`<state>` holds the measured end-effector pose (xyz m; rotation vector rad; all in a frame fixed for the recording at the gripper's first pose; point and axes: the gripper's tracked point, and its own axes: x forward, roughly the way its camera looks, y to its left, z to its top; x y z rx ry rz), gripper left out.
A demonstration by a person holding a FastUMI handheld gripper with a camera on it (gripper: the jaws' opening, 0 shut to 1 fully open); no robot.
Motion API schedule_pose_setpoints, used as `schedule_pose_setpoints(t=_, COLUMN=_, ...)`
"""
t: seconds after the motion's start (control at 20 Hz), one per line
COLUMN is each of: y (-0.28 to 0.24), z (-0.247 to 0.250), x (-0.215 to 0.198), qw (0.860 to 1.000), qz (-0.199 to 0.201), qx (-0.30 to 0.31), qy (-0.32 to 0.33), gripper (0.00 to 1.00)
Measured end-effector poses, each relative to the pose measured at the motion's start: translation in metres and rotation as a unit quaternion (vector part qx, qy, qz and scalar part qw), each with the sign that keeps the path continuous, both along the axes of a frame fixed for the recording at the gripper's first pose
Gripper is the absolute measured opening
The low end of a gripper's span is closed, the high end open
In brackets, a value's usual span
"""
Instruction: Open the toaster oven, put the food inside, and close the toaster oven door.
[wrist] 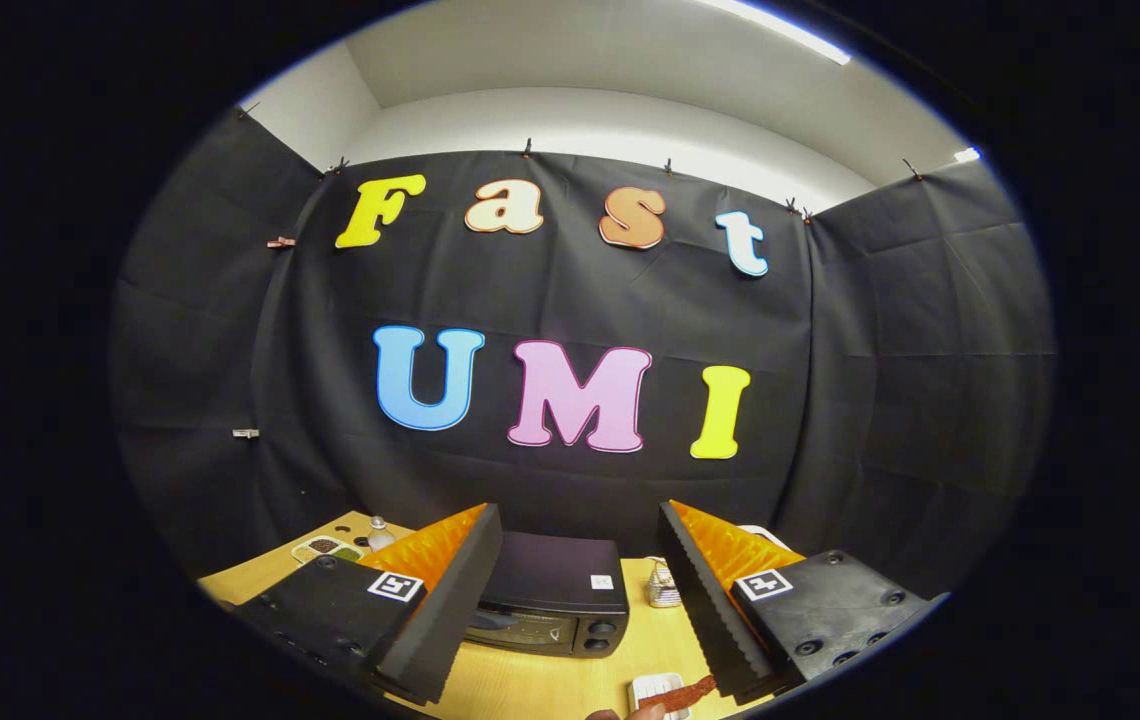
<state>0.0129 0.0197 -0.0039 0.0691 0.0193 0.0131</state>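
A black toaster oven (555,585) stands on the wooden table (540,685), its glass door shut and two knobs at its right side. My gripper (578,512) hovers high above the table, open wide with nothing between its fingers; the oven sits below and beyond them, in the gap. A reddish-brown strip of food (682,692) lies on a small white dish (652,688) on the table in front of the oven, close beside the right finger (705,590).
A small tray of seeds or grains (328,547) and a little bottle (380,533) sit at the table's back left. A small silvery container (663,590) stands just right of the oven. Black cloth walls close the booth behind and at both sides.
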Motion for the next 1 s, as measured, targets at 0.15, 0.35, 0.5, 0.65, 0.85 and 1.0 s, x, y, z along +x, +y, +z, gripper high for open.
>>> schedule_pose_setpoints(t=0.15, y=0.030, z=-0.018, x=0.017, qw=1.000, qz=0.018, qx=0.017, qy=0.008, gripper=0.97)
schedule_pose_setpoints(t=0.35, y=0.072, z=-0.064, x=0.044, qw=0.998, qz=0.037, qx=0.032, qy=0.039, gripper=0.97)
schedule_pose_setpoints(t=0.5, y=0.098, z=-0.109, x=0.066, qw=0.995, qz=0.044, qx=0.031, qy=0.081, gripper=0.97)
schedule_pose_setpoints(t=0.65, y=0.115, z=-0.155, x=0.080, qw=0.990, qz=0.050, qx=0.039, qy=0.129, gripper=0.97)
schedule_pose_setpoints(t=0.85, y=0.130, z=-0.207, x=0.094, qw=0.982, qz=0.050, qx=0.040, qy=0.180, gripper=0.98)
schedule_pose_setpoints(t=1.0, y=0.129, z=-0.232, x=0.104, qw=0.978, qz=0.042, qx=0.028, qy=0.204, gripper=0.98)
